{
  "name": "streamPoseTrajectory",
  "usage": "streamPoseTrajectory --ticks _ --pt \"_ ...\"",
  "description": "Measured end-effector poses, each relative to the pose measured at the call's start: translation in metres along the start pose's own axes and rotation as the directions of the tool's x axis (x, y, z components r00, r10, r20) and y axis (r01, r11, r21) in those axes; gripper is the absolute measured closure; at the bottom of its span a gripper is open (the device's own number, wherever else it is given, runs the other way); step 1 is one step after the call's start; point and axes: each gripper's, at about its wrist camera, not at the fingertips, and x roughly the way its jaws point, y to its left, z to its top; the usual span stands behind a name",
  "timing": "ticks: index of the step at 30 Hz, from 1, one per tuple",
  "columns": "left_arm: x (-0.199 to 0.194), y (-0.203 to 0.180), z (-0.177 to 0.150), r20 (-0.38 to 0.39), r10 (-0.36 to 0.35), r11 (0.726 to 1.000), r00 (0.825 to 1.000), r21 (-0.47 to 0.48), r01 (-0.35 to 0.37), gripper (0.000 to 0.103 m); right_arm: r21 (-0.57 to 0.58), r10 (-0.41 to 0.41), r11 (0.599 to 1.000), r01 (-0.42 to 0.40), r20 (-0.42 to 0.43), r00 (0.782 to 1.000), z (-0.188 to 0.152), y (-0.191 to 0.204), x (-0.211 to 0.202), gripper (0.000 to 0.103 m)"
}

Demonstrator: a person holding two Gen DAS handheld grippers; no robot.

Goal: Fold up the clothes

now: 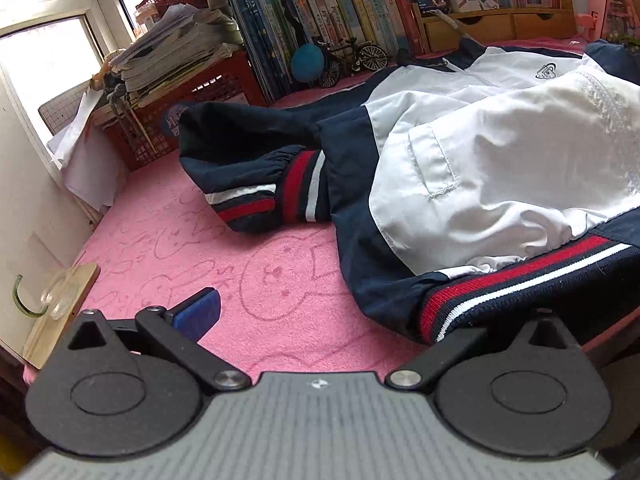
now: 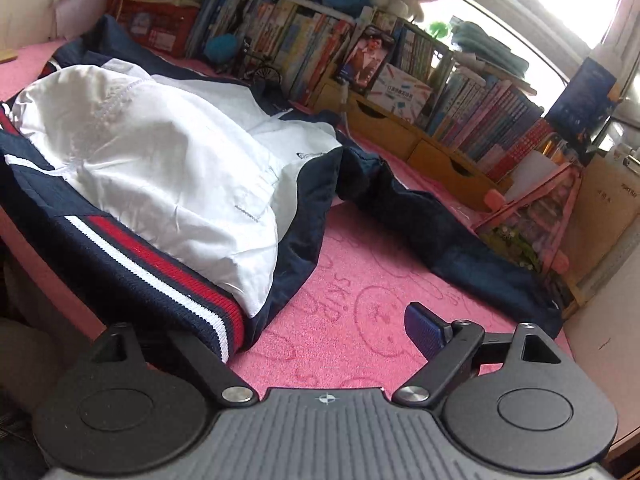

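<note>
Nearest each camera, the left tool (image 1: 316,322) and the right tool (image 2: 320,326) stand with jaws spread wide; in each view only one blue pad shows, over bare pink cloth, while the opposite finger is hidden behind the jacket's ribbed hem (image 1: 516,280), so contact there cannot be told. Neither tool visibly has hold of anything. The jacket (image 2: 168,168), navy and white with red-and-white striped trim, lies rumpled on the pink-covered surface (image 1: 256,280), its hem at the near edge between the two tools. One sleeve is doubled back with its striped cuff (image 1: 280,190) uppermost in the left view; the other sleeve (image 2: 460,248) trails away in the right view. Beyond stand a red crate (image 1: 192,104) of papers, a model bicycle (image 1: 352,60) and rows of books (image 2: 492,120). Risks, as judged: the puffed white panel may trap air and crease; a shallow bite on slick fabric may slip; an uneven lift may skew the fold; a swung sleeve may strike the bicycle.
</note>
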Motion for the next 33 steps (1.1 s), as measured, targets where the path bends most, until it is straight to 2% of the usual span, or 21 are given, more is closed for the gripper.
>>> streamPoseTrajectory --ticks 1,3,6,7,9,11,14,17,20,21,22,23,24,25,26,27,28,29,31,33 --pt "-0.001 0.000 -0.001 -0.005 -0.017 1.000 1.000 -0.005 0.017 0.000 0.013 0.003 1.000 -0.003 -0.003 1.000 -0.002 0.001 0.000 0.017" --pt "-0.010 0.005 0.000 0.002 -0.114 0.993 0.993 -0.021 0.114 0.000 0.043 0.010 0.999 -0.010 -0.001 1.000 -0.005 0.003 -0.001 0.018" --pt "-0.025 0.014 0.001 0.030 -0.251 0.967 0.967 -0.044 0.252 0.000 0.087 0.045 0.995 -0.046 0.017 0.999 -0.005 -0.001 -0.011 0.020" --pt "-0.028 0.017 0.000 0.034 -0.267 0.962 0.963 -0.046 0.268 0.000 0.096 0.054 0.994 -0.055 0.015 0.998 -0.005 -0.003 -0.013 0.020" --pt "-0.028 0.018 -0.004 0.009 -0.257 0.966 0.966 -0.032 0.257 0.000 0.107 0.077 0.991 -0.076 -0.001 0.997 -0.008 -0.006 -0.014 0.020" --pt "-0.027 0.020 -0.009 -0.020 -0.291 0.957 0.957 -0.020 0.290 0.000 0.114 0.102 0.989 -0.098 -0.030 0.994 -0.011 -0.007 -0.013 0.019" --pt "-0.034 0.025 -0.015 -0.028 -0.389 0.921 0.921 -0.019 0.388 0.000 0.116 0.180 0.978 -0.173 -0.058 0.982 -0.015 -0.009 -0.016 0.019" --pt "-0.044 0.037 -0.015 0.029 -0.500 0.863 0.866 -0.066 0.501 0.000 0.130 0.280 0.954 -0.271 -0.062 0.958 -0.015 -0.015 -0.025 0.019" --pt "-0.045 0.061 -0.009 0.139 -0.590 0.771 0.796 -0.198 0.606 0.000 0.222 0.377 0.907 -0.358 -0.047 0.925 -0.012 -0.028 -0.026 0.019" --pt "-0.043 0.071 -0.007 0.187 -0.597 0.739 0.780 -0.249 0.626 0.000 0.256 0.415 0.883 -0.393 -0.038 0.909 -0.011 -0.033 -0.026 0.019" --pt "-0.041 0.081 -0.005 0.229 -0.592 0.713 0.772 -0.297 0.635 0.000 0.279 0.454 0.859 -0.429 -0.028 0.890 -0.012 -0.038 -0.026 0.019" --pt "-0.037 0.091 -0.003 0.265 -0.567 0.698 0.780 -0.348 0.626 0.000 0.303 0.501 0.827 -0.474 -0.015 0.865 -0.012 -0.043 -0.027 0.019" --pt "-0.030 0.101 0.000 0.293 -0.525 0.690 0.799 -0.403 0.601 0.000 0.343 0.564 0.774 -0.532 0.007 0.826 -0.014 -0.049 -0.028 0.019" --pt "-0.022 0.110 0.003 0.300 -0.466 0.692 0.832 -0.462 0.554 0.000 0.381 0.623 0.715 -0.585 0.031 0.782 -0.015 -0.056 -0.029 0.022" --pt "-0.010 0.118 0.009 0.276 -0.389 0.707 0.879 -0.523 0.476 0.000 0.441 0.680 0.634 -0.635 0.073 0.730 -0.016 -0.062 -0.030 0.023" --pt "0.005 0.124 0.015 0.236 -0.306 0.719 0.922 -0.578 0.387 0.000 0.485 0.713 0.562 -0.670 0.126 0.690 -0.016 -0.069 -0.032 0.024" --pt "0.022 0.130 0.020 0.209 -0.250 0.713 0.945 -0.620 0.326 0.000 0.499 0.722 0.516 -0.696 0.183 0.667 -0.013 -0.076 -0.036 0.024" --pt "0.040 0.135 0.026 0.196 -0.218 0.697 0.956 -0.654 0.293 0.000 0.510 0.727 0.470 -0.720 0.239 0.644 -0.010 -0.084 -0.039 0.024" --pt "0.079 0.145 0.035 0.163 -0.166 0.654 0.973 -0.720 0.232 0.000 0.487 0.694 0.501 -0.715 0.269 0.668 0.005 -0.087 -0.045 0.022" --pt "0.117 0.149 0.043 0.121 -0.152 0.596 0.981 -0.780 0.189 0.000 0.464 0.663 0.537 -0.704 0.283 0.693 0.020 -0.086 -0.044 0.020"
